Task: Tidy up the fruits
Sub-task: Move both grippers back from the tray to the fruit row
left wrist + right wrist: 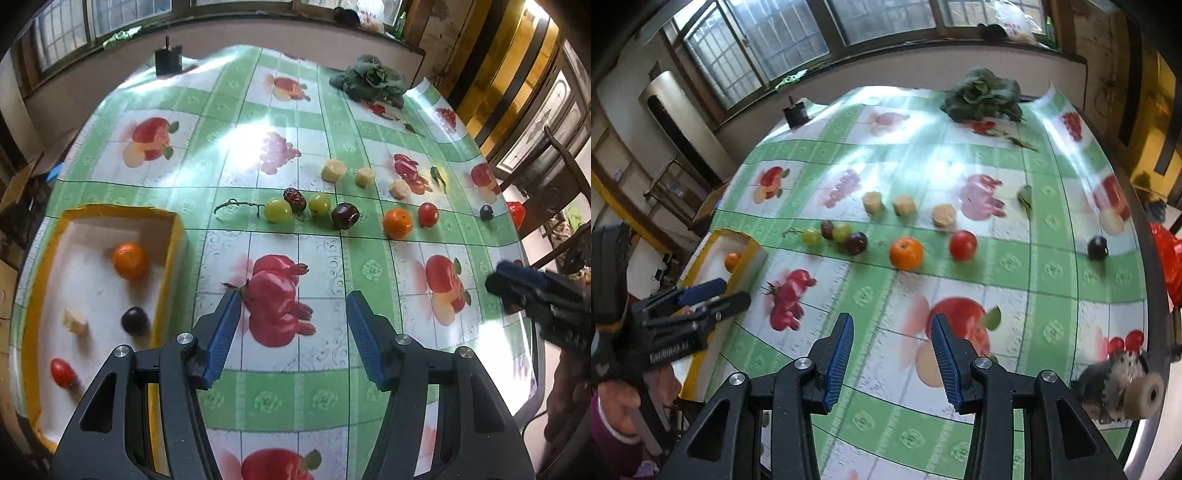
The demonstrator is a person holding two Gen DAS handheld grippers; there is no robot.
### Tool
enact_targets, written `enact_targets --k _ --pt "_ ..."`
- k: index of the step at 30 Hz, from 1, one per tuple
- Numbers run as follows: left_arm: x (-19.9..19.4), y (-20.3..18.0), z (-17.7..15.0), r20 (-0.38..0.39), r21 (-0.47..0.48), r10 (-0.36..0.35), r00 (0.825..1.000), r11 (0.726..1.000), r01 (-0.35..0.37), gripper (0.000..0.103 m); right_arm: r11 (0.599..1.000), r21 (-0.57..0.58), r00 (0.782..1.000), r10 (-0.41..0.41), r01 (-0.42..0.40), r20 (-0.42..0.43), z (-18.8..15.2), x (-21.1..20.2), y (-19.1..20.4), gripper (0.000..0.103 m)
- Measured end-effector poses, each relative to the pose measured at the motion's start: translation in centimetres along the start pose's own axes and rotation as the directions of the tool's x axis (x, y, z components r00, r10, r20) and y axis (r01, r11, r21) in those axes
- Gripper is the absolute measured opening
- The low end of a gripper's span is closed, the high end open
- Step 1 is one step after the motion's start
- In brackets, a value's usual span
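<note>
Right wrist view: right gripper (892,356) spread, empty, above the tablecloth (1015,266); left gripper (291,332) likewise. Orange (906,252), mid-row, well ahead: light, firm, liable to roll; pinch across its widest middle.

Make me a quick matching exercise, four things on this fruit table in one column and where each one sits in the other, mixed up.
Things:
1. dark plum
2. leafy greens
3. bare grape stem
4. dark grape

Places:
A. far end of the table
B. alone near the table's right edge
C. inside the yellow-rimmed tray
D. left end of the fruit row

Pairs: 1-C, 2-A, 3-D, 4-B
</note>
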State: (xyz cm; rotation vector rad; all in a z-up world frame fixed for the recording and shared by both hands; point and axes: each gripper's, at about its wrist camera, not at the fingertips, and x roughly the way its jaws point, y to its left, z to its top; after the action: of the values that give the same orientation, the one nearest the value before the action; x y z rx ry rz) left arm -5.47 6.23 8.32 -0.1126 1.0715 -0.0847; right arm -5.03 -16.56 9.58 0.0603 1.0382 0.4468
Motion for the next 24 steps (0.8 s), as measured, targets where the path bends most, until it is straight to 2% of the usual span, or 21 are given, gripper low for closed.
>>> enact_targets --k 7,12,20,24 --pt "2.7 -1.1 2.3 -0.018 -0.008 -0.046 0.999 0.999 0.046 0.060 1.000 -0.017 1.000 0.014 -0.014 -0.024 0.0 1.1 -0.7 0.042" --pt "5.4 -2.4 3.5 -0.049 -0.051 -0.069 0.996 0.997 0.066 0.059 0.999 -0.024 0.999 0.025 -0.026 -0.046 0.6 2.1 -1.0 0.042" --pt "9.3 -3.1 5.9 -0.090 -0.155 -0.027 0.996 0.988 0.013 0.059 0.999 -0.026 0.996 0.032 -0.034 -0.084 1.0 3.5 -2.2 0.042" --pt "10.4 -3.5 6.8 -0.098 -0.159 -0.005 0.995 0.987 -0.011 0.059 0.998 -0.030 0.994 0.043 -0.047 -0.098 1.2 4.3 -2.7 0.042"
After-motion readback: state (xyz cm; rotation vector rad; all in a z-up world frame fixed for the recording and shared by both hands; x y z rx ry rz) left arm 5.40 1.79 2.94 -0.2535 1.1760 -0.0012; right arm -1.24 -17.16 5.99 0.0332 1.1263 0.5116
